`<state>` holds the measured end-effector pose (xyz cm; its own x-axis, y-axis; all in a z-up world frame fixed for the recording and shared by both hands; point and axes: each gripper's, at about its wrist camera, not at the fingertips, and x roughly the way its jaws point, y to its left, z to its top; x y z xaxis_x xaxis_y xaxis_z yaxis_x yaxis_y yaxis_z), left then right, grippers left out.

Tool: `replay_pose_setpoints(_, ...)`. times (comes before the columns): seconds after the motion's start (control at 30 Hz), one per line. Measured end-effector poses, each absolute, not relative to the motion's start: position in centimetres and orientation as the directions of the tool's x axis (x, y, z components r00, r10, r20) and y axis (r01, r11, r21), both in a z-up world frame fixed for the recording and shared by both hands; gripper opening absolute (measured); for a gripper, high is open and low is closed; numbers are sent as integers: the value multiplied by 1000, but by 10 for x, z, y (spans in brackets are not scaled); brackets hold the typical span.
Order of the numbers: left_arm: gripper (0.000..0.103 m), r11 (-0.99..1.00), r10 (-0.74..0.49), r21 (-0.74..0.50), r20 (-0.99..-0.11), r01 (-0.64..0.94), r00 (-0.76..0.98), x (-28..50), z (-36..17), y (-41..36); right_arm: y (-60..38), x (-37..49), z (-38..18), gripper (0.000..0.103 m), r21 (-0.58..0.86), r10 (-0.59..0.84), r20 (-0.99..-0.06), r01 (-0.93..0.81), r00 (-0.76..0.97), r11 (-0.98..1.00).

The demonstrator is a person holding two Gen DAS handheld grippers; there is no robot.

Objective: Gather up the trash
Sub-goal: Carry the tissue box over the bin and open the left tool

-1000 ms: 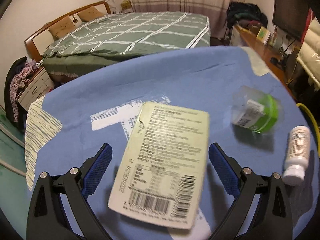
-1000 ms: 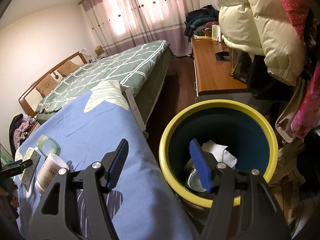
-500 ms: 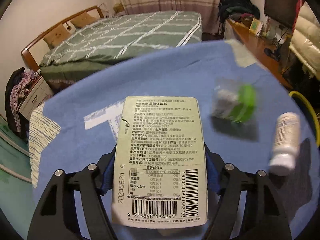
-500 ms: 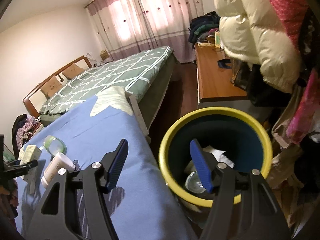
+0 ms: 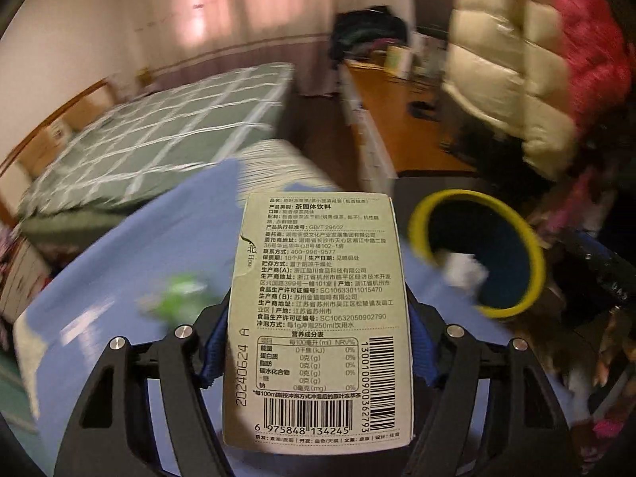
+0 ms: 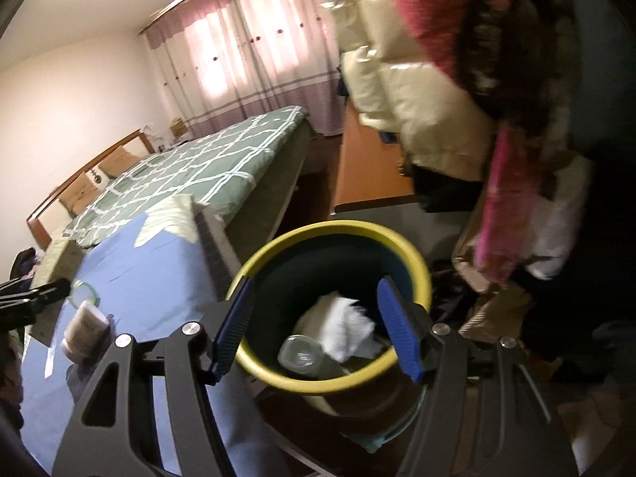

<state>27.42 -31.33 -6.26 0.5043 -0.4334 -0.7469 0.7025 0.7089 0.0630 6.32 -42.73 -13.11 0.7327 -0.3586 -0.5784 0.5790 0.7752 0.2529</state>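
Since a second ago my left gripper (image 5: 318, 342) has closed on the box (image 5: 318, 318), which lay flat on the blue cloth (image 5: 119, 278) then and now stands lifted between the blue pads (image 5: 212, 357), barcode end toward the camera. Those jaws have just been closing and now clamp the box by its two long edges. It fills the lower centre of the left wrist view, printed side up. Past its right edge, at centre right, the yellow-rimmed bin (image 5: 477, 254) has come into view, with white paper (image 5: 463, 272) inside. Left of the box a green blur on the cloth is the cup (image 5: 181, 296); I cannot make out more of it.

My right gripper (image 6: 314, 318) hangs over the bin (image 6: 330, 306) with its jaws parted and nothing between them. Through the gap I see crumpled white paper (image 6: 349, 328) and a clear container (image 6: 300, 353) at the bin's bottom. The bin sits lower centre in the right wrist view, just beside the edge of the blue cloth (image 6: 159, 278). At lower left of that view a white bottle (image 6: 85, 330) lies on the cloth, the green-rimmed cup (image 6: 84, 292) just above it. At the far left edge the left gripper (image 6: 31, 302) holds the box (image 6: 63, 286) above the cloth. Behind, a green checked bed (image 6: 198, 171) runs to upper left, and puffy coats (image 6: 417, 91) hang at upper right.
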Motion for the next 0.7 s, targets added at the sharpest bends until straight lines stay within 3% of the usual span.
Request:
replay_pose_setpoints(0.27,71,556,-503,17,-789,831,353,232,-91,-452,-462,22,-139,61,247,-429,-589,658,685,712)
replay_pose_setpoints(0.6,72,524,-487,-37,-832,851,264,227,-137,-521,-483,2,-143,62,244,-469,-598,705,650,666)
replay_pose_setpoints(0.7,82,552,-485,-32,-826,833,289,232,-137,-516,-481,4,-143,63,243,-465,-599,701,652,671)
